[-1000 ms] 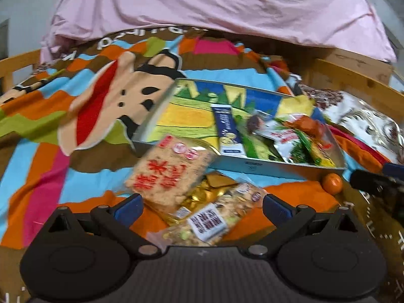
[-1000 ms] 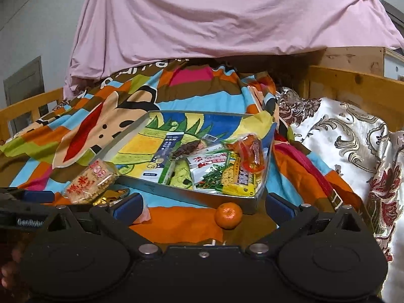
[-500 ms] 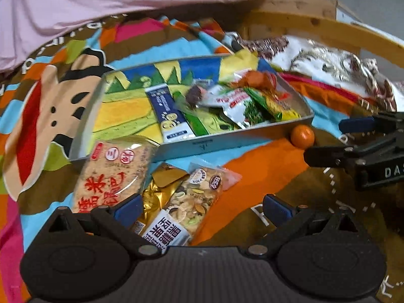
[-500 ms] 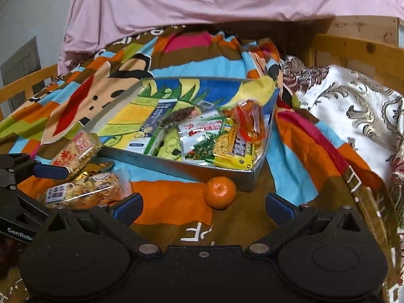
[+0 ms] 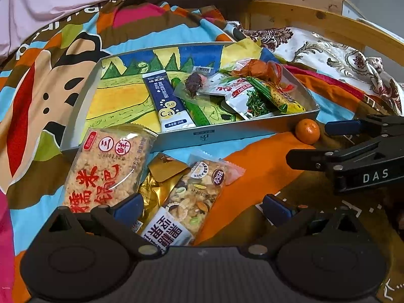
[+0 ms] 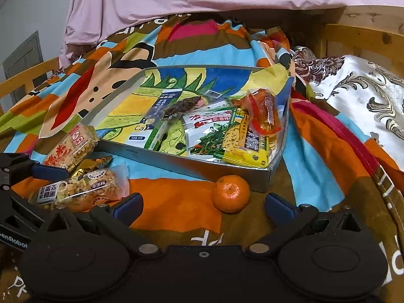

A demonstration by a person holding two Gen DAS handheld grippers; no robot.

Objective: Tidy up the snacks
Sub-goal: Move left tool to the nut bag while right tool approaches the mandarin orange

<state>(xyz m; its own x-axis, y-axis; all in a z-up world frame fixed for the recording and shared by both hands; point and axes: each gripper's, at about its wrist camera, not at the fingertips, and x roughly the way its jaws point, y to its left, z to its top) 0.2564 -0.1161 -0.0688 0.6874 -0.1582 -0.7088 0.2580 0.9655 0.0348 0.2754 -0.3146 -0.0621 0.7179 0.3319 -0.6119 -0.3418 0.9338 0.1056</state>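
Ahead of the left gripper point(image 5: 202, 205), between its spread jaws, lies the nut bar point(image 5: 194, 199), with the foil packet point(image 5: 161, 181) just left of it and the rice cracker pack point(image 5: 106, 166) beyond the left jaw. Behind these sits the tray point(image 5: 222, 132), holding the stick sachet point(image 5: 168, 101) near its middle and a heap of packets point(image 5: 252, 93) at its right end. The mandarin point(image 6: 231, 193) rests before the tray's near right corner, just ahead of the right gripper point(image 6: 203, 204), between its parted jaws. All lie on the blanket point(image 6: 176, 209).
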